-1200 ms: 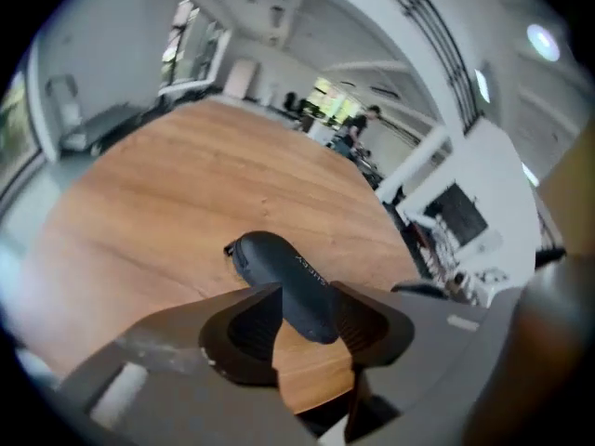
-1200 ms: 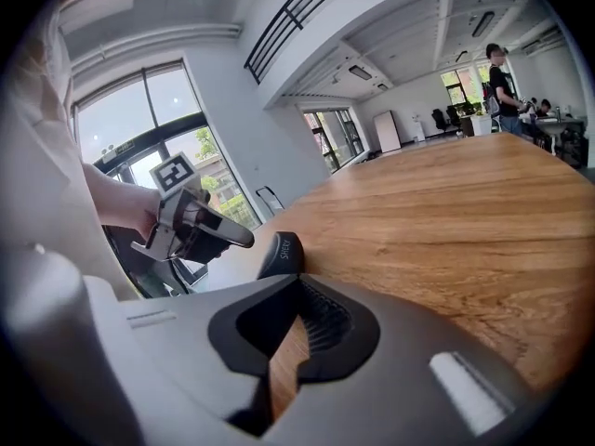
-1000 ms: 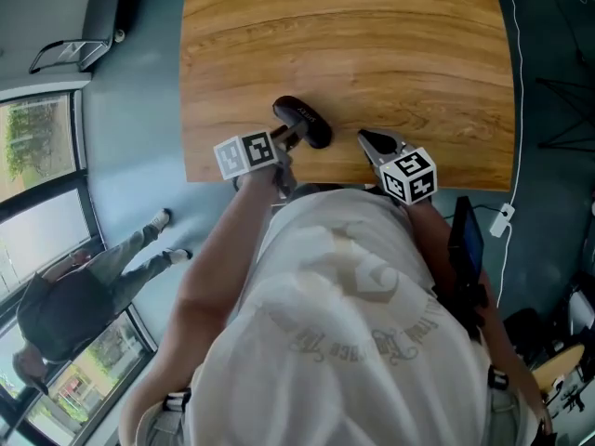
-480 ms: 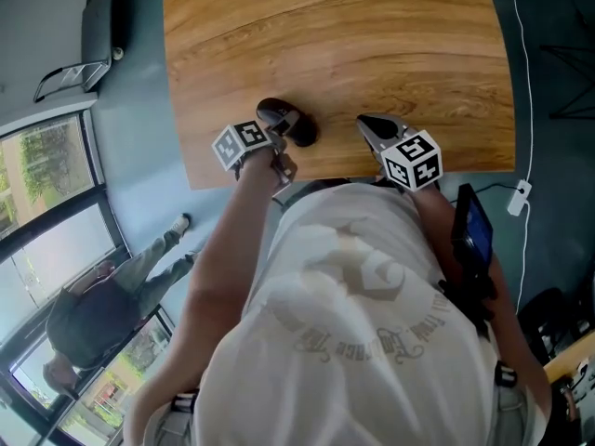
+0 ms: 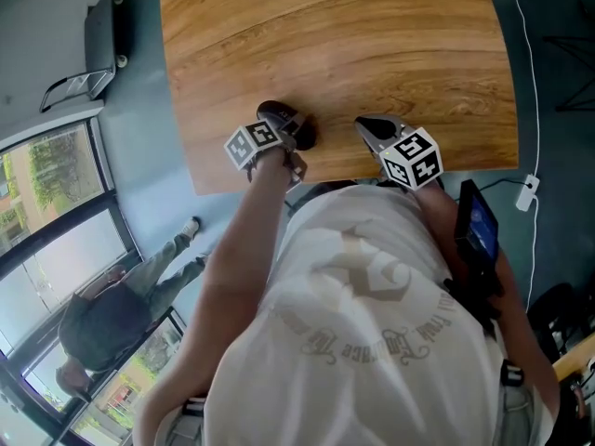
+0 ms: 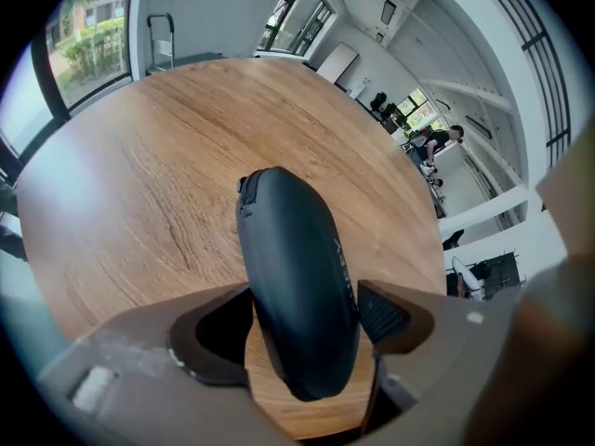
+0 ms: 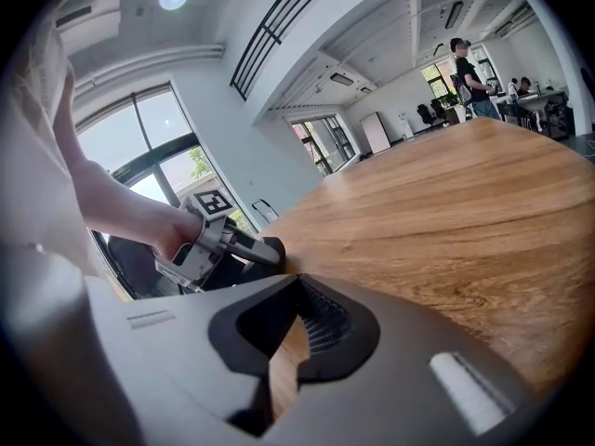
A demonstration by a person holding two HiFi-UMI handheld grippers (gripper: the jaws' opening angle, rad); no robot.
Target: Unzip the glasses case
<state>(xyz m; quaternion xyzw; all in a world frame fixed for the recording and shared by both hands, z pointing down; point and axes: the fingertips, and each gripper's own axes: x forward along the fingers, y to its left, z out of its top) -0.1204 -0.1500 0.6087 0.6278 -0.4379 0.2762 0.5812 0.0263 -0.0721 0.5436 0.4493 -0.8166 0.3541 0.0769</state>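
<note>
A black oval glasses case [image 6: 293, 268] lies on the round wooden table [image 5: 353, 45] near its front edge, with a small zipper tab [image 6: 245, 184] at its far end. My left gripper [image 6: 305, 309] points steeply down over the case's near end. Its jaws have just been closing, and both pads now press the case's sides. From above, the case [image 5: 271, 111] shows partly under the left gripper [image 5: 290, 132]. My right gripper [image 5: 363, 124] hovers a hand's width to the right of the case, shut and empty, and low over the wood [image 7: 296, 328].
The table's front edge runs just under both grippers. Beyond the case the tabletop stretches far and wide. A person [image 5: 102, 314] stands on the floor to the lower left, beside a window. A white cable [image 5: 525, 63] hangs off the table's right side.
The left gripper has dropped down over the case's near end and now straddles it. The right gripper has stayed in place.
</note>
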